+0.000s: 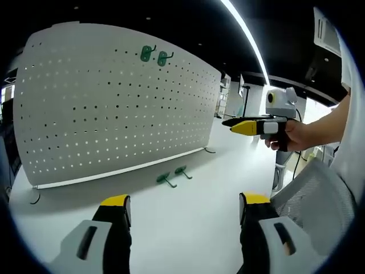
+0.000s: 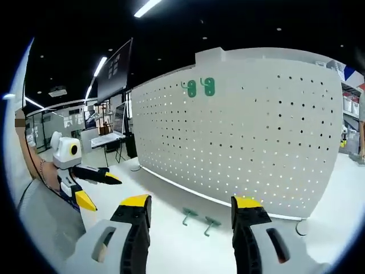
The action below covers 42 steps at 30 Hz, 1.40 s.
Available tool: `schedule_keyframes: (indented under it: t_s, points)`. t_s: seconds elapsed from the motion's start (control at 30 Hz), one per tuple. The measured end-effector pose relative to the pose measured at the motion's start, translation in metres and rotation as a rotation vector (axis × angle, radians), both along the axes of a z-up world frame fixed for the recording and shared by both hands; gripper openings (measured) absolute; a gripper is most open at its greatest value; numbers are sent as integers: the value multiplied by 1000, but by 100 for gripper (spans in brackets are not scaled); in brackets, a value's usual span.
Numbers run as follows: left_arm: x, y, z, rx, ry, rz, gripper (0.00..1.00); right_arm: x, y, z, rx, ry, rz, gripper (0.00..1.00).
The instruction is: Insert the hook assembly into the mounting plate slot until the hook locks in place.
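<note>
Yellow-tipped jaws are rising up in the left gripper view, where the left gripper (image 1: 185, 208) is hanging spread wide with nothing between them, just bare white table (image 1: 188, 240) below. Over in the right gripper view, the right gripper (image 2: 191, 208) is doing the same: jaws well apart, holding nothing.

A little further out on the table, two green hooks are lying side by side, one (image 1: 166, 179) just beside the other (image 1: 183, 170), near the foot of the board and touching neither gripper. From the right gripper view the same pair is sitting between the jaw tips, one (image 2: 188, 215) and its neighbour (image 2: 211, 223).

Behind them, the white pegboard (image 1: 114, 103) is standing upright on the table, its holes glowing with light from behind. High up on it, two more green hooks are already hanging next to each other, one (image 1: 147, 53) and one (image 1: 164, 57).

Off to the side, a hand (image 1: 296, 134) is holding the right gripper out in the air, level with the board's edge.
</note>
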<state>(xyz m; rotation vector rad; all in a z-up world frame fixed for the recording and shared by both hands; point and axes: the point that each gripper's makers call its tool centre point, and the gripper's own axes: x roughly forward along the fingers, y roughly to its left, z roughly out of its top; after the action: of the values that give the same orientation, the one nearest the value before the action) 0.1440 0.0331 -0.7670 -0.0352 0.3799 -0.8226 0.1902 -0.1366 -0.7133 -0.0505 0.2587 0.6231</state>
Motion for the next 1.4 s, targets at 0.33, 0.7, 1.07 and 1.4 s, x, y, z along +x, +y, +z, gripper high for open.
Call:
schedule_keyframes:
  t_s: [0.33, 0.7, 1.07, 1.4]
  points:
    - [0, 0, -1, 7, 3, -1, 80, -15, -8, -16, -15, 44, -1, 55]
    - [-1, 1, -6, 24, 25, -2, 81, -27, -16, -37, -31, 118, -3, 58]
    - [-2, 1, -7, 57, 35, -11, 81, -35, -21, -49, -46, 158, -7, 58]
    - [1, 8, -7, 59, 53, 6, 81, -38, -23, -57, -57, 184, -10, 59]
